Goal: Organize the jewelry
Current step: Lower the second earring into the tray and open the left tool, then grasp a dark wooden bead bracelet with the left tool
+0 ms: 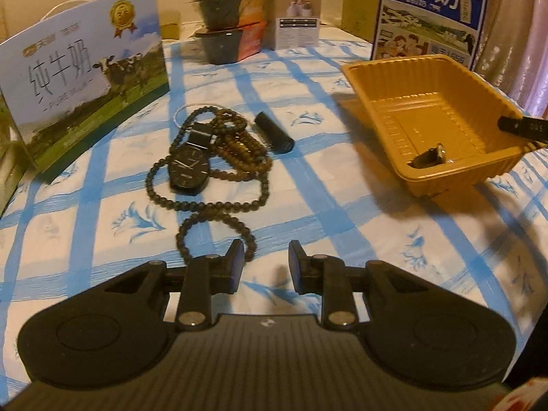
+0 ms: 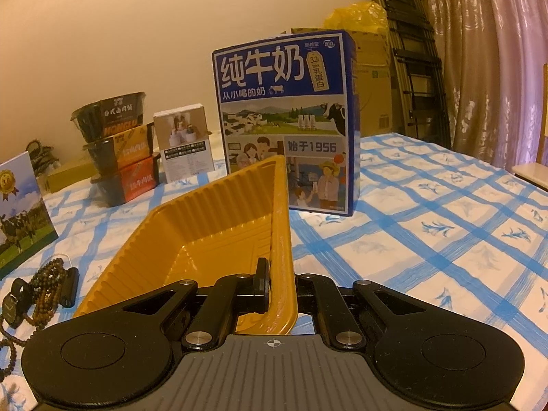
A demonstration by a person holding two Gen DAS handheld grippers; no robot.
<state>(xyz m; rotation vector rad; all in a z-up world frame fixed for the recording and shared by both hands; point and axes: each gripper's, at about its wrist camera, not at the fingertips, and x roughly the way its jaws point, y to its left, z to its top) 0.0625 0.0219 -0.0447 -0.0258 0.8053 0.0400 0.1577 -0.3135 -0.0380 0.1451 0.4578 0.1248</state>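
The shallow, ribbed golden plastic tray [image 1: 435, 116] serves as the collecting bin, and the right gripper [image 2: 279, 286] has its fingers pressed together on the tray's near side wall, one finger inside and one outside. That pinch probably steadies the light tray so it does not slide on the blue-and-white checked cloth [image 1: 308, 205] when pieces drop in. One small dark metallic piece [image 1: 428, 158] already lies on the tray floor, near its front wall.

The rest waits in a heap left of the tray: a black round-faced wristwatch [image 1: 188, 169] lies on top of a tangled string of brown wooden beads [image 1: 236, 147], with a short black cylinder [image 1: 274, 132] just beside the beads on the tray's side. The left gripper [image 1: 266, 263] points down at the bead loop farthest from the watch, fingers spread a little and holding nothing, seemingly set to pick next from the heap.
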